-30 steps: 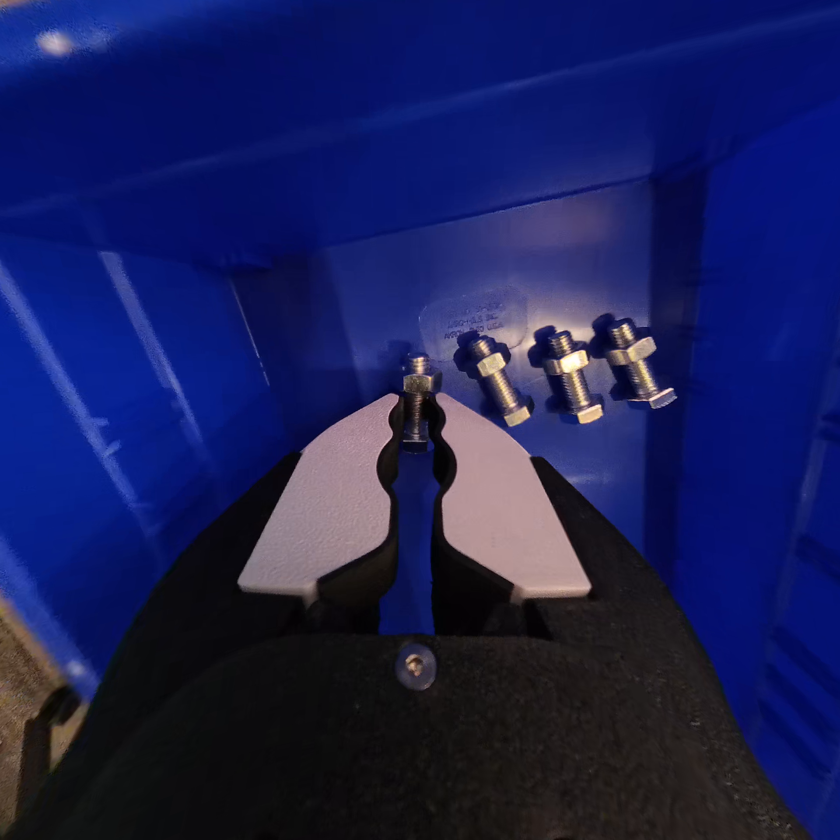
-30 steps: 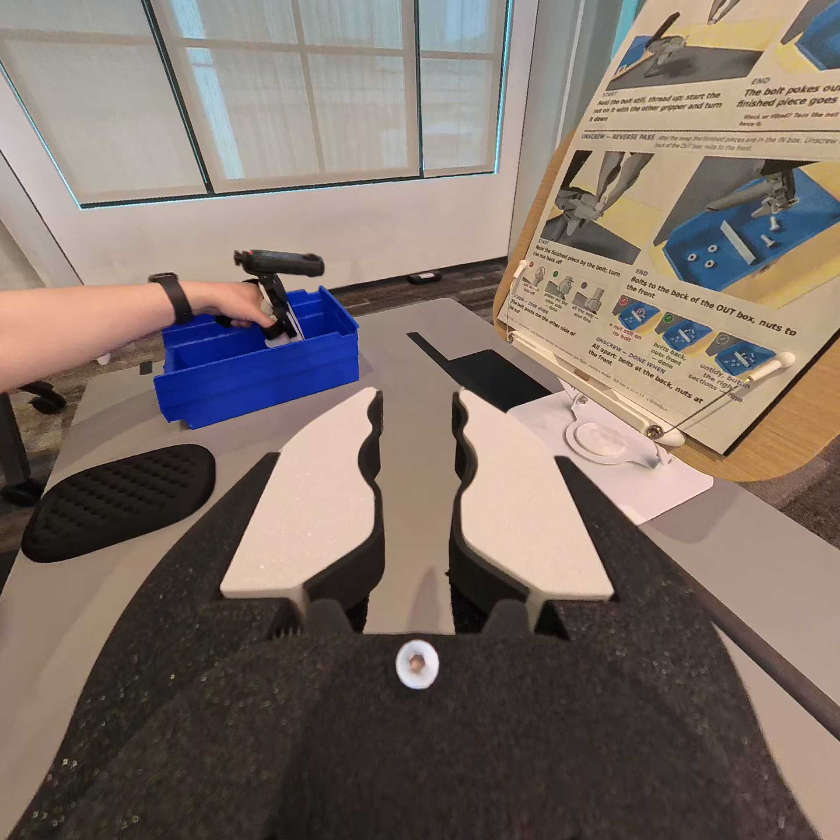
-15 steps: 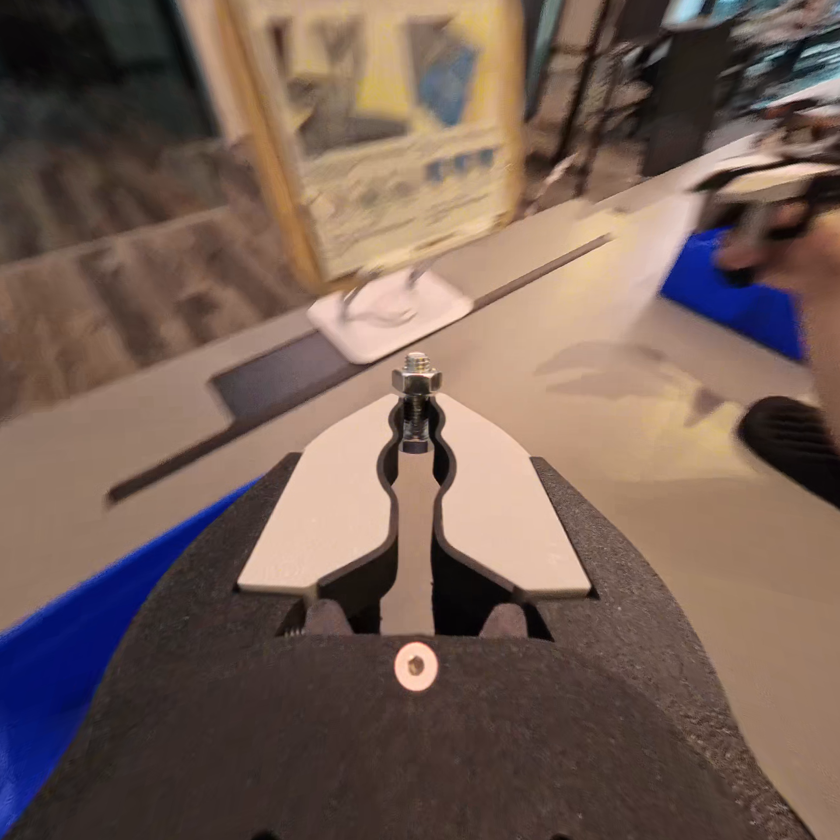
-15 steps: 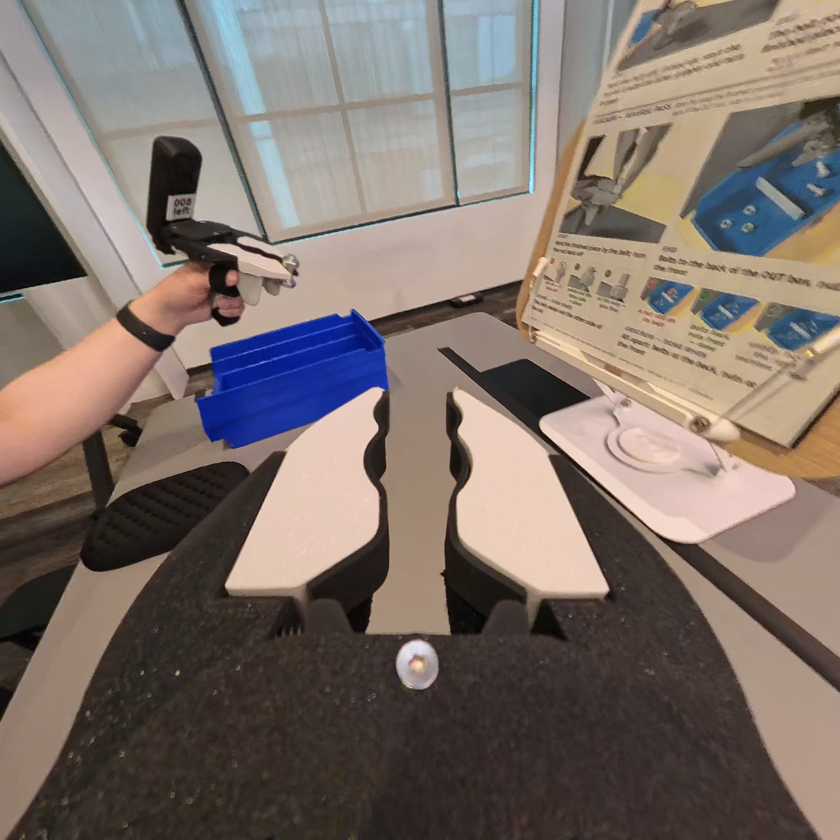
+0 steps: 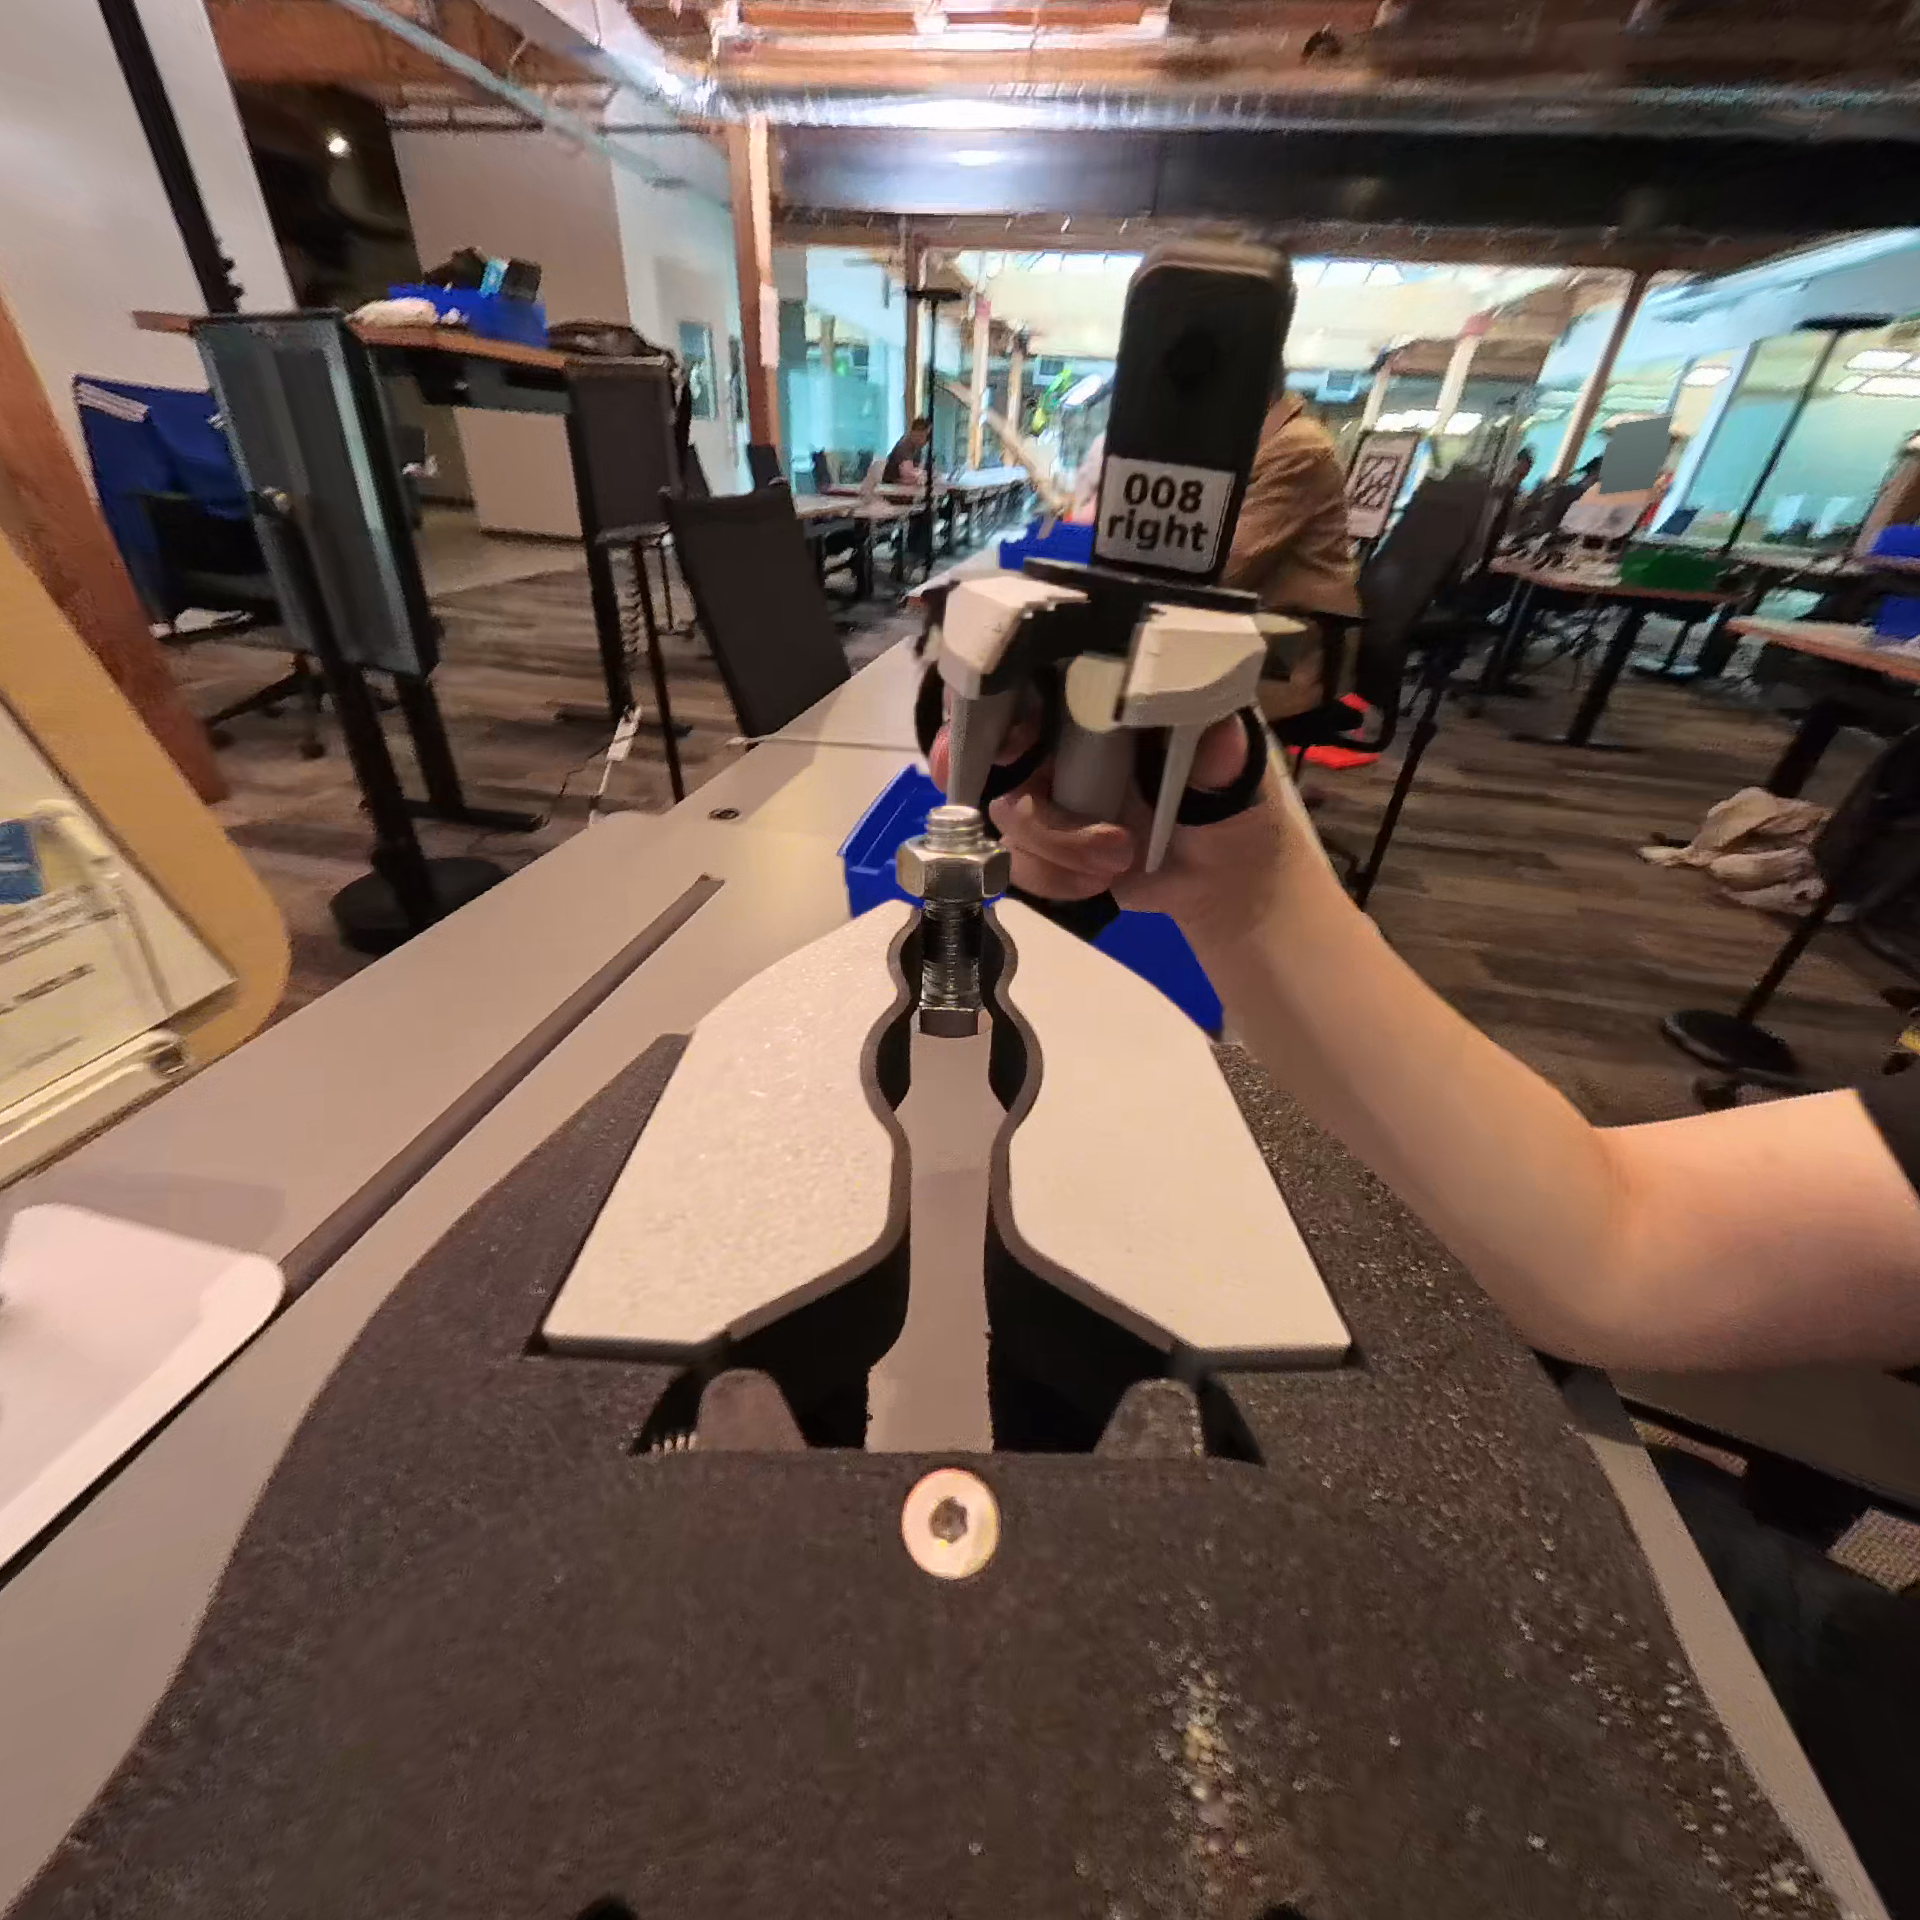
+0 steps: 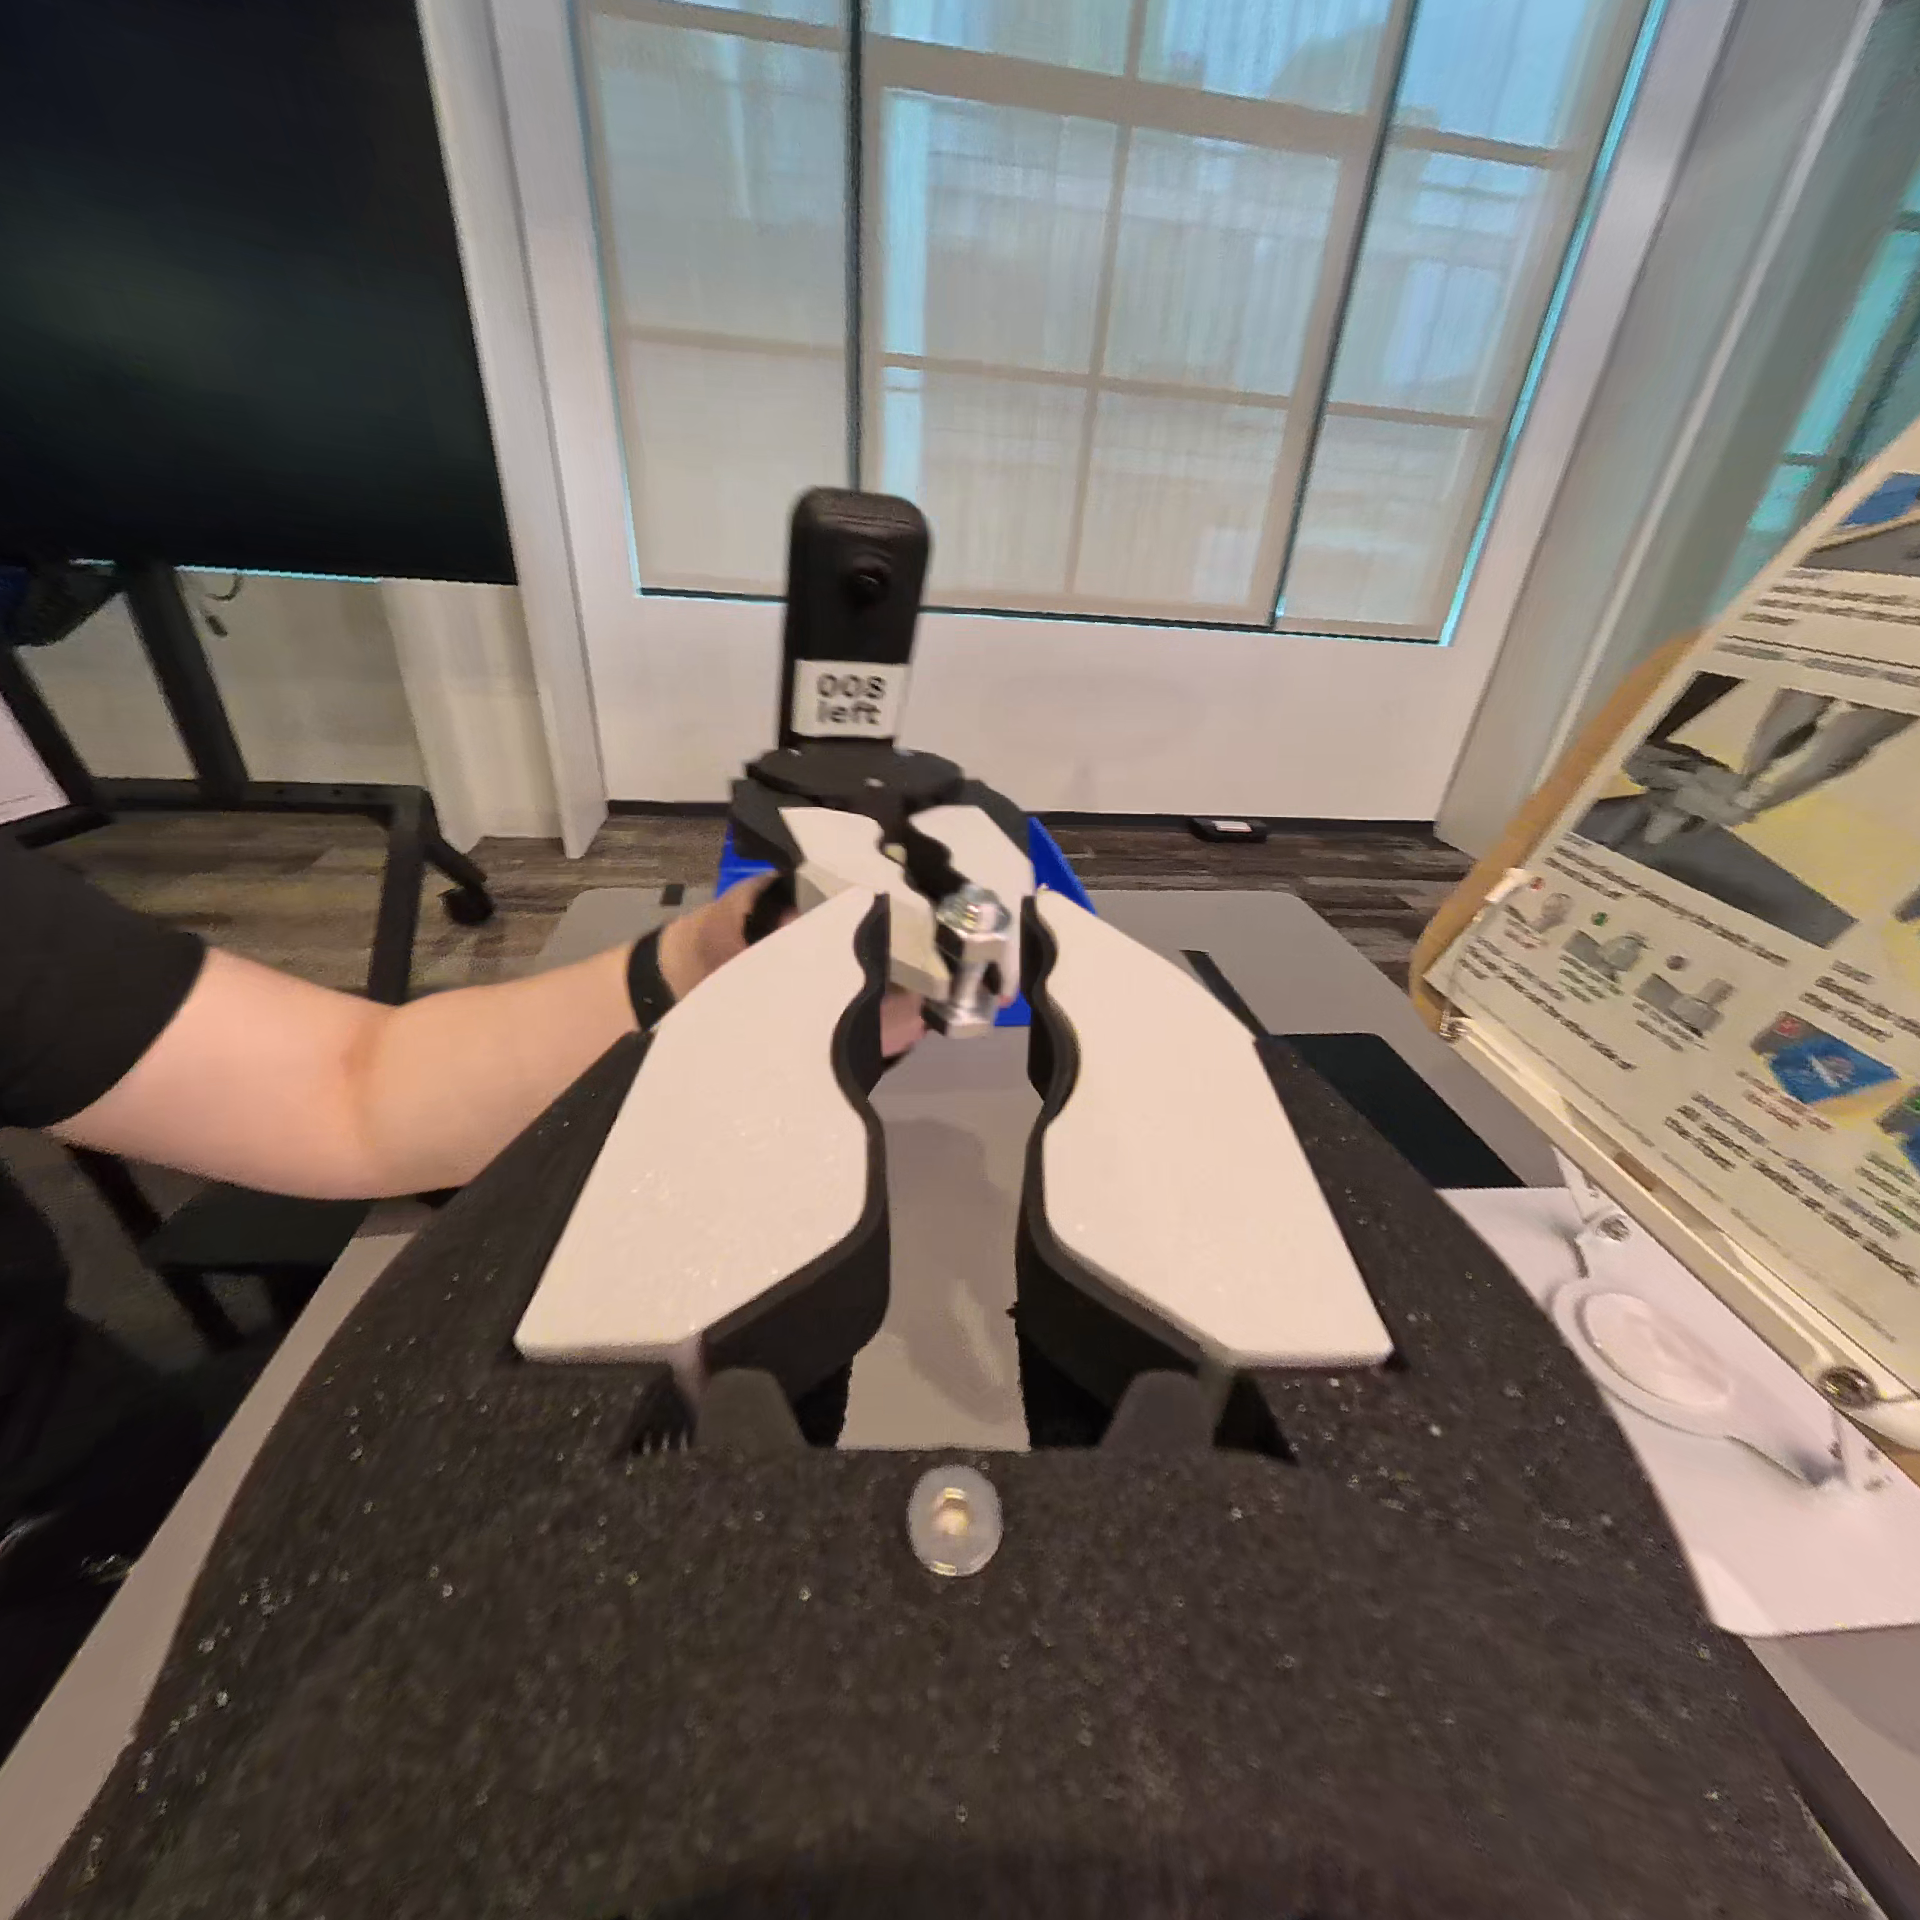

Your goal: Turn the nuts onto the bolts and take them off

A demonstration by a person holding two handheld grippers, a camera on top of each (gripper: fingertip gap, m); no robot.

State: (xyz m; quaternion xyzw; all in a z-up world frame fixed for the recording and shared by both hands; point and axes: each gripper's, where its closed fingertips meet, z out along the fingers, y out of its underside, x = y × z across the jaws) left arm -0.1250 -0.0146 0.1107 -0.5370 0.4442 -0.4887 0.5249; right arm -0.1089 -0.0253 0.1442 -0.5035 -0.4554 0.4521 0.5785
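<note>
The left tongs [image 5: 951, 935] are gripping a bolt [image 5: 948, 961], nut [image 5: 952, 871] threaded near its tip, above the counter [image 5: 436, 1060]. At twelve o'clock, the right tongs [image 6: 951, 940] are gaping wide, empty, facing it; each tool is wearing a white printed label [image 5: 1162, 516].

Black sleeve [image 6: 73, 997], black wristband [image 6: 649, 977] (left arm).

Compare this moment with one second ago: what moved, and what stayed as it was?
The left gripper lifted its bolt out of the blue bin and swung to face the right gripper, which rose to meet it. Unchanged: left gripper shut on the bolt, nut on its thread, right gripper open and empty.
</note>
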